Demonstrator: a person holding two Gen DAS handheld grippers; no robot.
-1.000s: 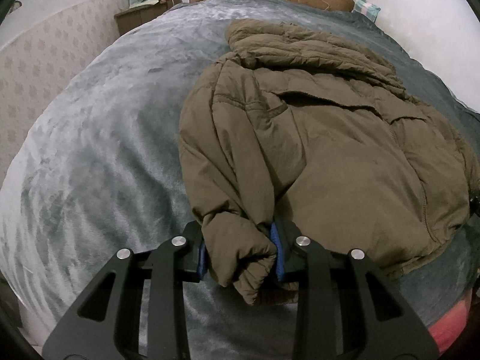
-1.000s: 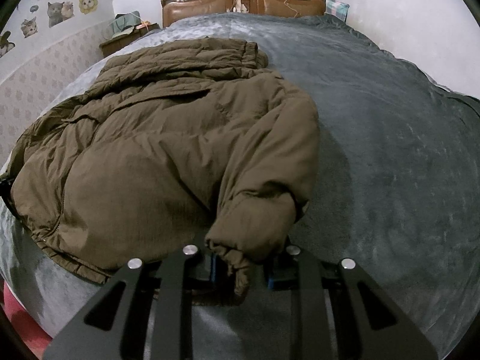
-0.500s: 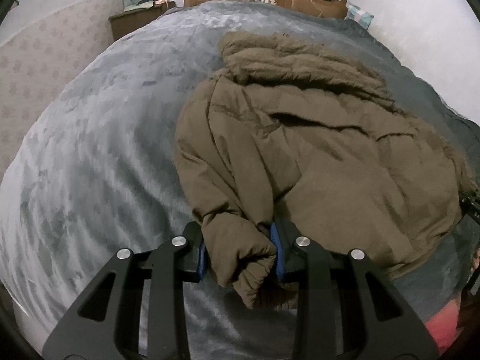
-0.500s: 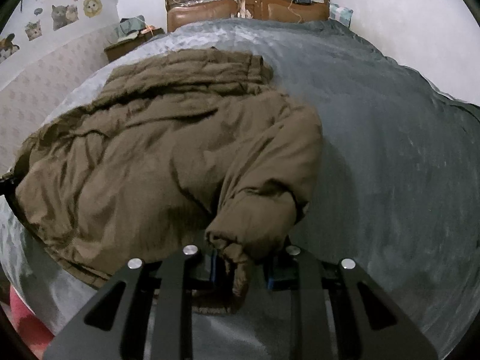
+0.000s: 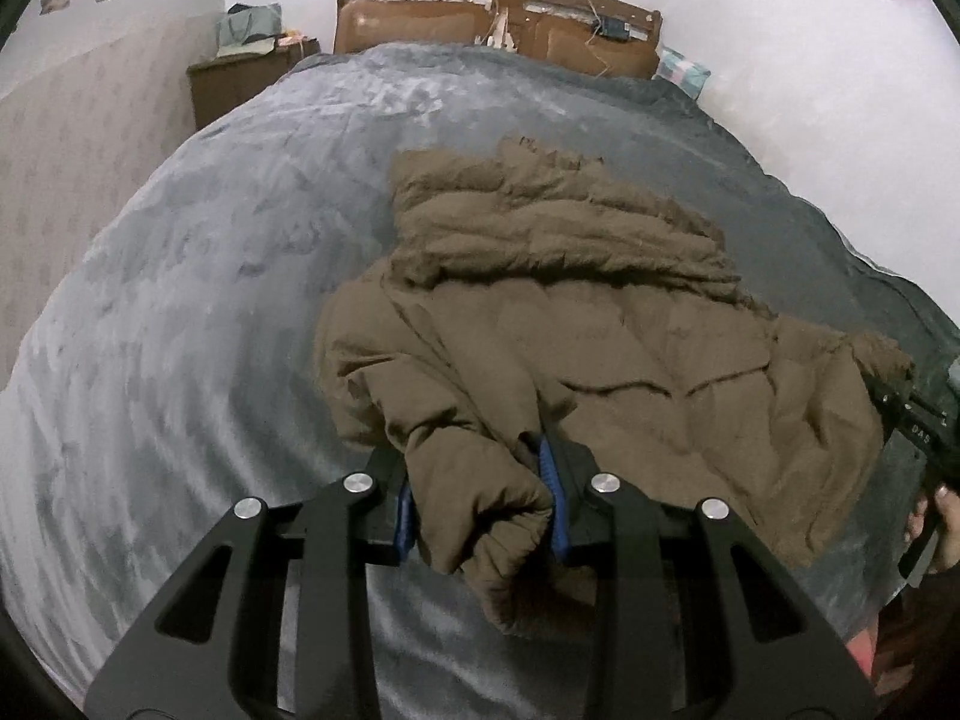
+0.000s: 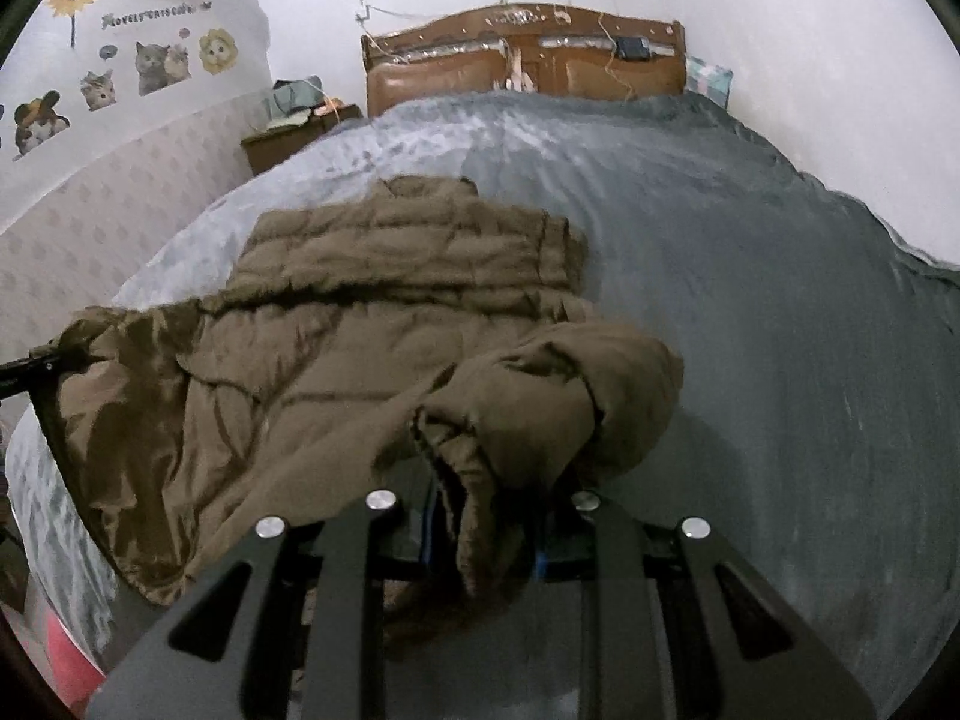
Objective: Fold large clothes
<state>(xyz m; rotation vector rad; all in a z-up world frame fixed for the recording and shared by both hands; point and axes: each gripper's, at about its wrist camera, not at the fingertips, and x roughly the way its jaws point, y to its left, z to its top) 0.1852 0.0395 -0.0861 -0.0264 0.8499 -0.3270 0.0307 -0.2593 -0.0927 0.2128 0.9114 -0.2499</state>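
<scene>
jacket (image 5: 600, 360), a bulky, soft, puffy brown thing, lay across the near half of the bed (image 5: 180, 330) toward its foot edge, each sleeve cuff clamped by the left gripper (image 5: 480, 516) and right gripper (image 6: 486, 534), cuffs looking the surest, least slippery holds.

The left gripper (image 5: 480, 504) clamps a brown jacket (image 5: 600, 348) cuff; at three o'clock, seemingly the right gripper (image 5: 918, 426).

Grey blanket (image 6: 750, 300) on bed; wooden headboard (image 6: 522, 60); nightstand (image 5: 240, 81); cat stickers (image 6: 159, 63) on wall.
</scene>
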